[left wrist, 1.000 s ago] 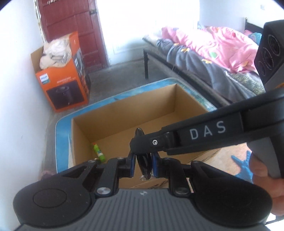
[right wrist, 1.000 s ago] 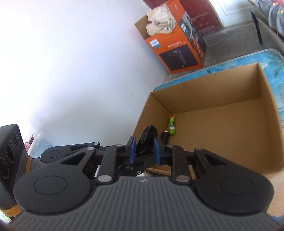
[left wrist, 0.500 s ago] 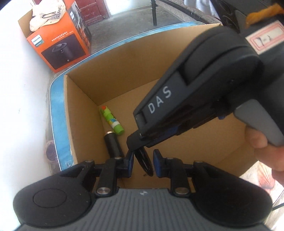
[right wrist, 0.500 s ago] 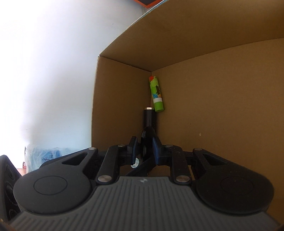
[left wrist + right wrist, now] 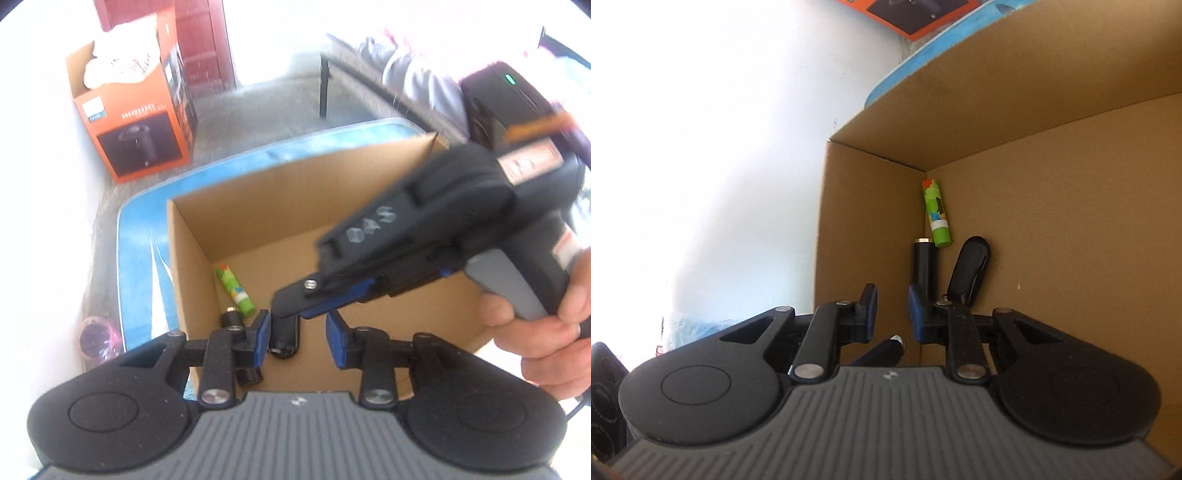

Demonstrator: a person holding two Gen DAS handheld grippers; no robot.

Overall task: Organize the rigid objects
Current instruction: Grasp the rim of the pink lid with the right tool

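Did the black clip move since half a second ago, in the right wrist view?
Yes. It is out of the right tool and the black clip now lies on the cardboard box floor beside the black cylinder, near the green stick.

Your left wrist camera looks steeply down into the cardboard box [image 5: 258, 229] from above; your right sits low inside — both share its corner.

Motion-blurred right gripper [image 5: 317, 306], bed [image 5: 406, 85] overexposed.
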